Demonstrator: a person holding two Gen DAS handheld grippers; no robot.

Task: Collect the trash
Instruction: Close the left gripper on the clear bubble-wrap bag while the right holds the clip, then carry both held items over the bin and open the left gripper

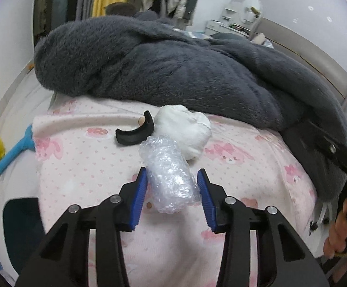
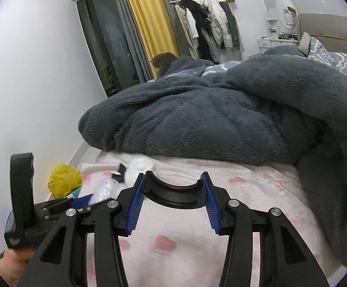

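On the pink bed sheet (image 1: 82, 157) lie a roll of clear bubble wrap (image 1: 171, 177), a white crumpled wad (image 1: 187, 129) and a curved black plastic piece (image 1: 135, 132). My left gripper (image 1: 172, 175) is open with the bubble wrap between its blue pads, which stand just apart from it. My right gripper (image 2: 174, 179) is shut on another curved black plastic piece (image 2: 174, 195), held by its two ends above the sheet. In the right wrist view, the bubble wrap (image 2: 104, 189), wad (image 2: 137, 168) and black piece (image 2: 120, 169) show at left.
A thick dark grey blanket (image 1: 173, 67) is heaped across the bed behind the trash. A yellow plastic bag (image 2: 63, 179) lies on the floor at the bed's left side, near a blue-handled tool (image 1: 15, 153). Wall, curtains and clothes rack (image 2: 207, 24) stand beyond.
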